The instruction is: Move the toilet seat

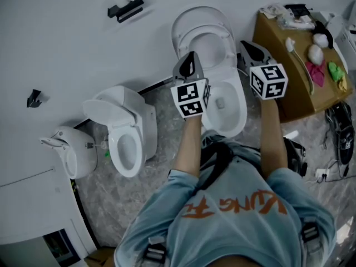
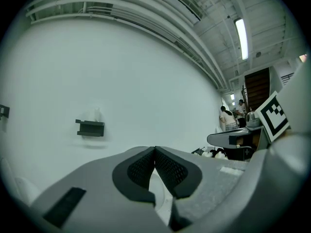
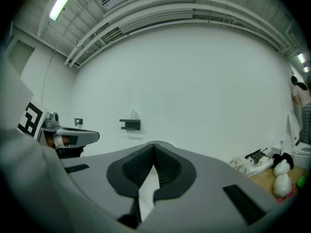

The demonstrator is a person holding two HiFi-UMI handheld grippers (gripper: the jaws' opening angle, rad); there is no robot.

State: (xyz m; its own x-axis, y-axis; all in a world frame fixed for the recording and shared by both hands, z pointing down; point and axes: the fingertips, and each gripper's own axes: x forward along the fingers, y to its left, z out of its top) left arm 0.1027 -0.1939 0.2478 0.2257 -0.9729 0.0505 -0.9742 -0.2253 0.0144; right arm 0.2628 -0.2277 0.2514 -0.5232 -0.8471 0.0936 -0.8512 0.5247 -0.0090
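Note:
The white toilet point(image 1: 228, 102) stands against the wall in the head view, its seat and lid point(image 1: 203, 32) tipped up against the wall above the open bowl. My left gripper point(image 1: 191, 59) hovers over the bowl's left rim, just in front of the raised seat, shut with nothing in it. My right gripper point(image 1: 249, 47) is held at the toilet's right side, also shut and empty. In the left gripper view the jaws point(image 2: 155, 152) meet and face the bare wall. In the right gripper view the jaws point(image 3: 154, 149) are pressed together too. Neither touches the seat.
A second toilet point(image 1: 129, 138) and a small white fixture point(image 1: 69, 152) stand to the left. A cardboard box point(image 1: 286, 77) with cleaning things sits close on the right, with shoes point(image 1: 340, 128) beside it. A black holder point(image 1: 125, 7) hangs on the wall.

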